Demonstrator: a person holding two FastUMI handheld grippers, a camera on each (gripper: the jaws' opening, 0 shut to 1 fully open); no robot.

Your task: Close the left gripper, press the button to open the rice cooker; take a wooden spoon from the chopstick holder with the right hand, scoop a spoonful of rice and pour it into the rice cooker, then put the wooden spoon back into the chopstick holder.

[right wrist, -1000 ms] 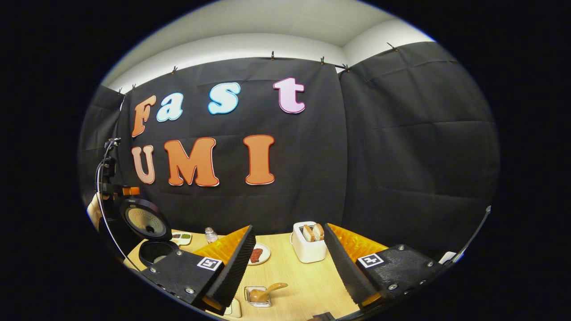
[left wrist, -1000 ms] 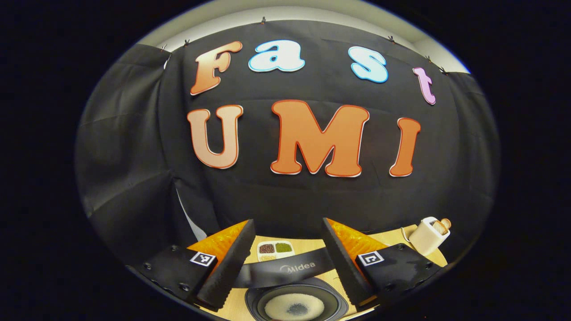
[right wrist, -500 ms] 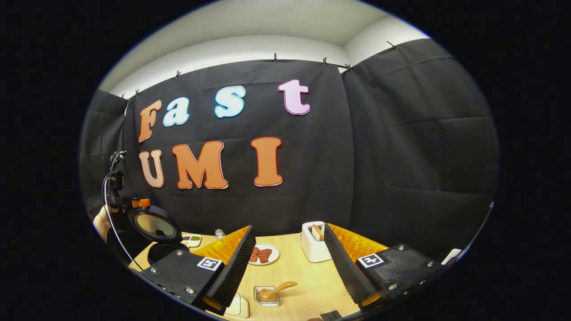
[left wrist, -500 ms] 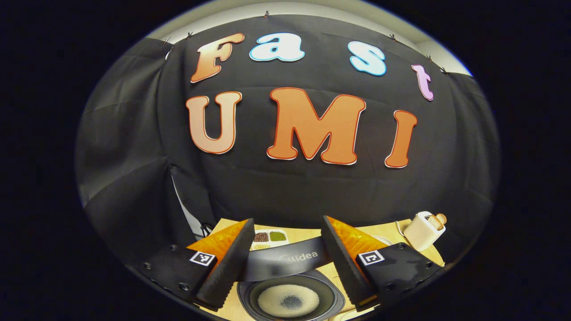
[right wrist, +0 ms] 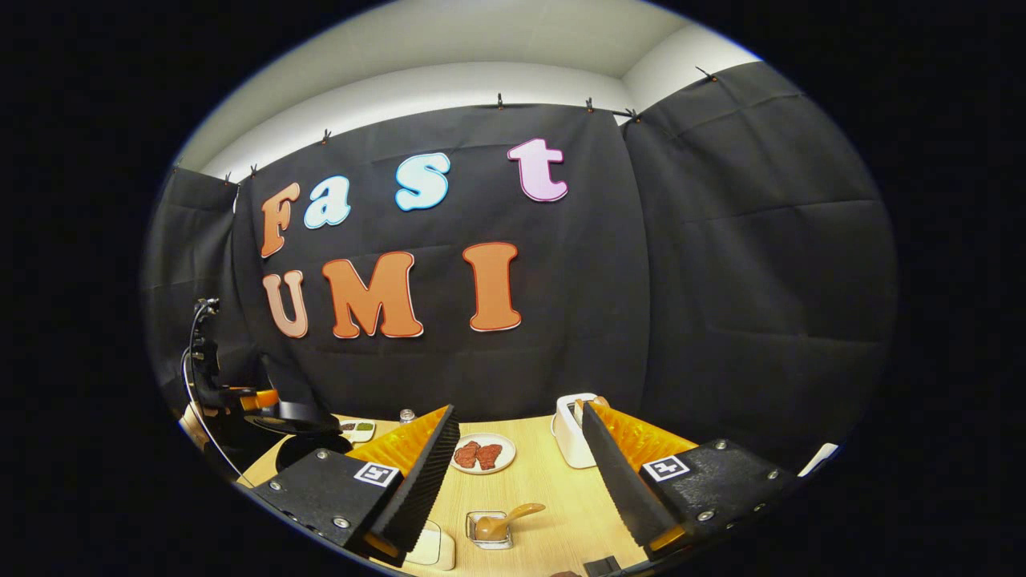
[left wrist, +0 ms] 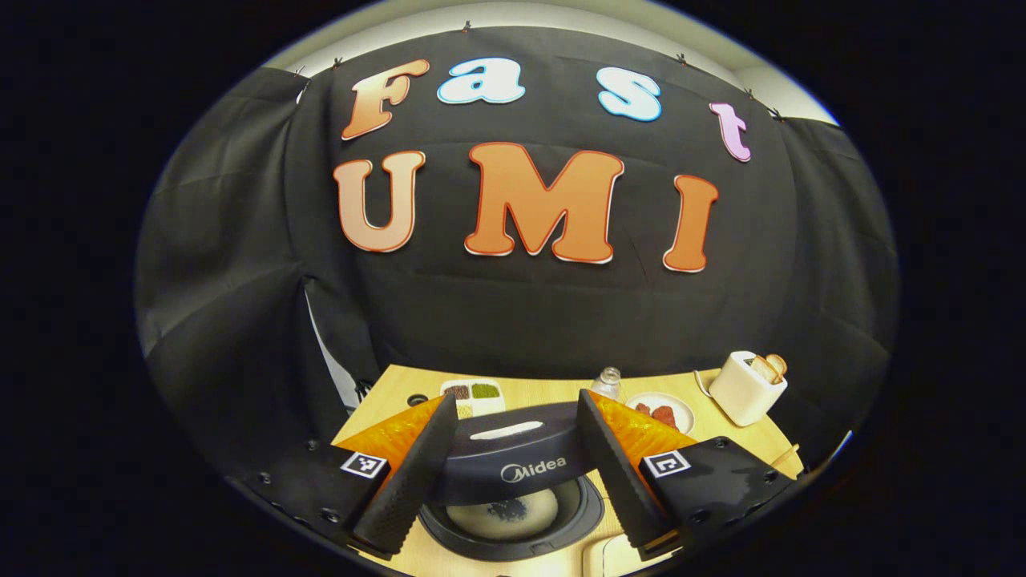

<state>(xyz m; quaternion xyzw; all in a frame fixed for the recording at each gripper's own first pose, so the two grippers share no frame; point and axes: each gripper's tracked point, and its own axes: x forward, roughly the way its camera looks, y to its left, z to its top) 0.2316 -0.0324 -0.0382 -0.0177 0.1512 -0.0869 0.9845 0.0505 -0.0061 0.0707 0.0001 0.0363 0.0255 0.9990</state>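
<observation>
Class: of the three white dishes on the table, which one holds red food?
The round plate beside the toaster; the divided tray holds grains, the square dish a wooden spoon.

glossy plastic rice cooker lid (left wrist: 513,457) (smooth), matt wooden table (right wrist: 553,489).

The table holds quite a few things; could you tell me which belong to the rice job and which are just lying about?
Belong to the job:
rice cooker, lid partly down
wooden spoon in its small holder
left gripper
right gripper

Just lying about:
toaster
plate of red food
divided dish
small jar
</observation>
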